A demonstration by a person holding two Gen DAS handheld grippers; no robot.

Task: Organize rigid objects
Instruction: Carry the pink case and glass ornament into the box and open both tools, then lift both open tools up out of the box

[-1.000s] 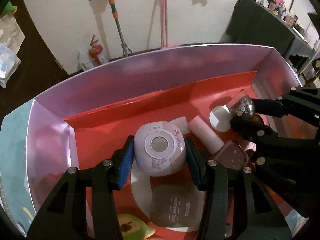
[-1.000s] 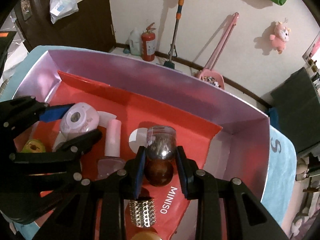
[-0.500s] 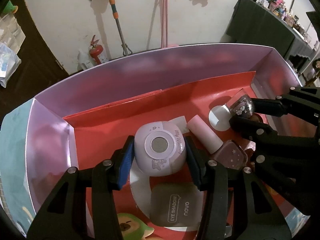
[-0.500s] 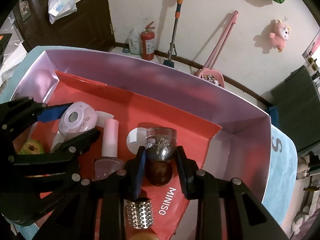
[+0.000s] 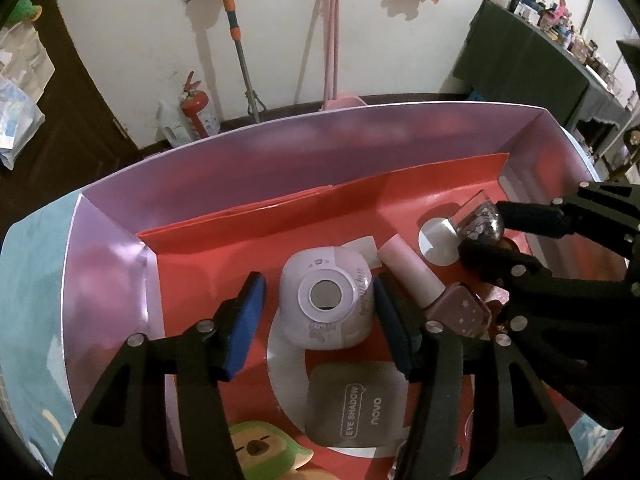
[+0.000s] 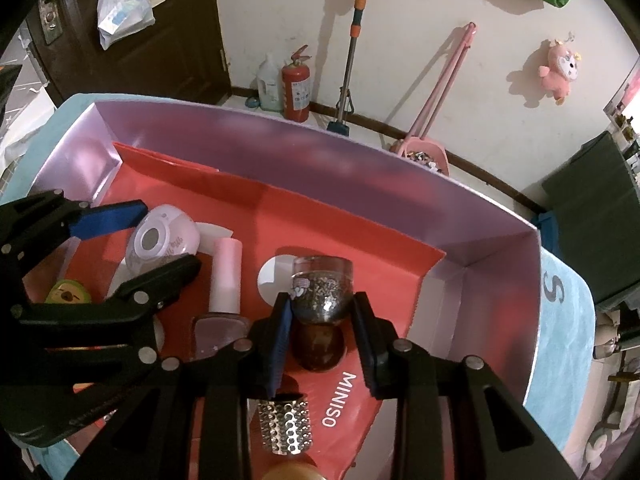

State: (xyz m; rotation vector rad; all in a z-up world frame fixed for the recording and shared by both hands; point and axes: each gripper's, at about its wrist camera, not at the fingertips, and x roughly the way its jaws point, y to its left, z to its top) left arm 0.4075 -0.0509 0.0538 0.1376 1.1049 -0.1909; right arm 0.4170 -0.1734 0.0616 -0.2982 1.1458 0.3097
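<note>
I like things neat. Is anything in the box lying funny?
Yes. The pink nail polish bottle lies on its side on the red paper instead of standing, beside the lilac case. Nothing looks spilled or broken.

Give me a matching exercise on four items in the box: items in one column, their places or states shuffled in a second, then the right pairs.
Items
1. lilac round case
2. glitter bottle
3. pink nail polish bottle
4. eye shadow compact

Places or states
A. lying flat, printed face up, nearest the left wrist camera
B. between the right gripper's fingers
C. lying on its side, pale cap pointing to the far wall
D. between the left gripper's opened fingers

Pairs: 1-D, 2-B, 3-C, 4-A
</note>
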